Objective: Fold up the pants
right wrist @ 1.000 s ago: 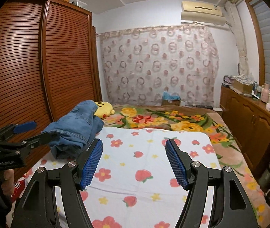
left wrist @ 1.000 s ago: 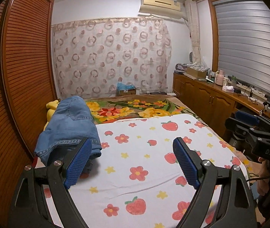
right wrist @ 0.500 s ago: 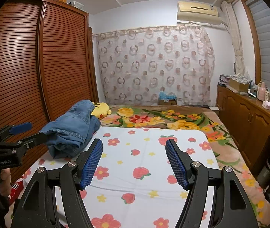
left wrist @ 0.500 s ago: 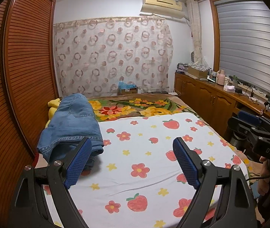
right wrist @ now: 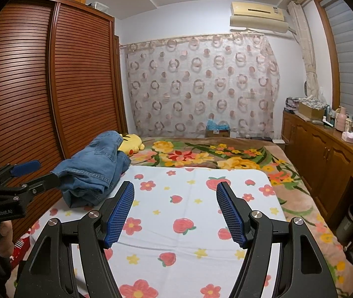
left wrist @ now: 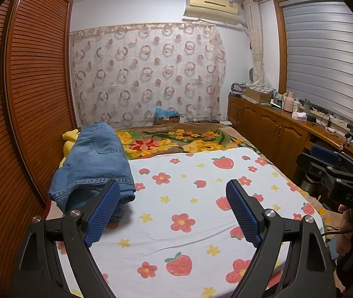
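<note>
A heap of blue denim pants lies at the left edge of the bed, partly on a yellow plush toy; it also shows in the right wrist view. My left gripper is open and empty, held above the white flowered sheet, its left fingertip close in front of the pants. My right gripper is open and empty above the same sheet, to the right of the pants. Each gripper shows at the edge of the other's view.
A yellow plush toy lies behind the pants. A floral blanket covers the far half of the bed. A slatted wooden wardrobe stands close on the left. A wooden cabinet with clutter runs along the right.
Both grippers have drawn back a little from the bed and risen slightly; the pants look farther off. Both stay open and empty.
</note>
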